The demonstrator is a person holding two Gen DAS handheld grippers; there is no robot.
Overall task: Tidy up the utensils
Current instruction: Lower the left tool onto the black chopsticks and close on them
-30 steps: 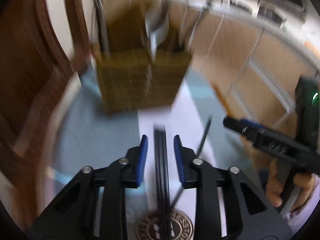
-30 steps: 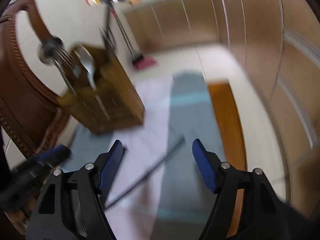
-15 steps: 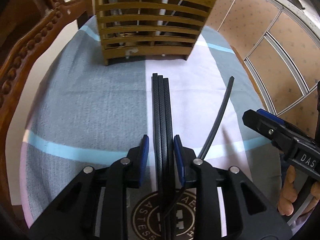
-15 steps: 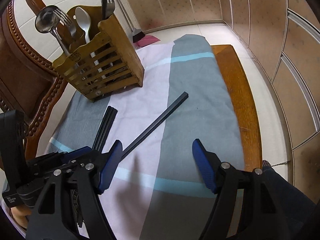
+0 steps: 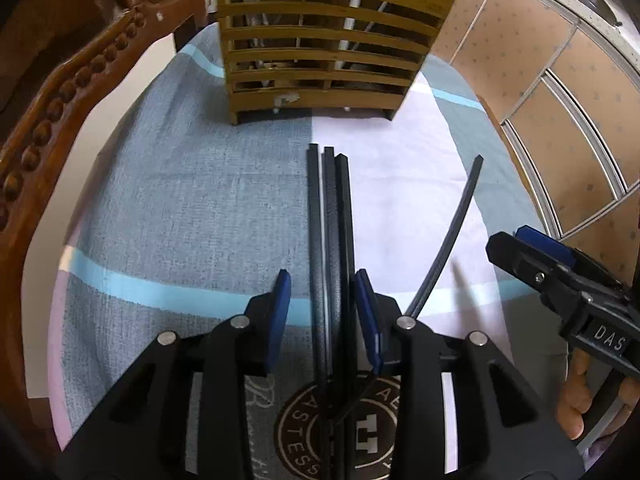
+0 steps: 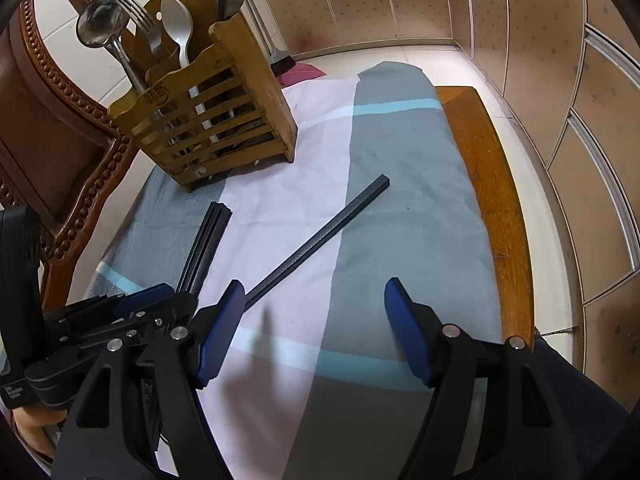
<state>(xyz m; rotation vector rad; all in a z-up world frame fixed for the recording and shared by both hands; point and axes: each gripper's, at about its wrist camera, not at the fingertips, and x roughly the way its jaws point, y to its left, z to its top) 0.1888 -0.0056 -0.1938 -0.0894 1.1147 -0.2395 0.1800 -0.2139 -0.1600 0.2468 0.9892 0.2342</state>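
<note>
Black chopsticks (image 5: 330, 216), three of them, lie bunched side by side on the striped cloth (image 5: 180, 208), their far ends pointing at the slatted bamboo utensil holder (image 5: 324, 48). The left gripper (image 5: 322, 296) straddles the bundle near its middle. Its jaws have just been opening: half a second ago the blue pads sat close against the sticks, and now a clear gap shows on the left side, while the right pad stands just beside the outermost stick. Nothing is clamped. Compared with a second ago, when the view was blurred and the holder sat further up the frame, the camera is now steady and lower over the cloth.

A fourth chopstick (image 6: 320, 236) lies apart, angled across the pink and grey panels. The right gripper (image 6: 312, 320) hovers over its near end with jaws spread wide and empty; its left pad sits at the stick, and contact cannot be judged.

Spoons and a fork (image 6: 140, 20) already stand in the holder. Judgement: the bundle looks released or being re-gripped; all four sticks remain to be stowed.
</note>
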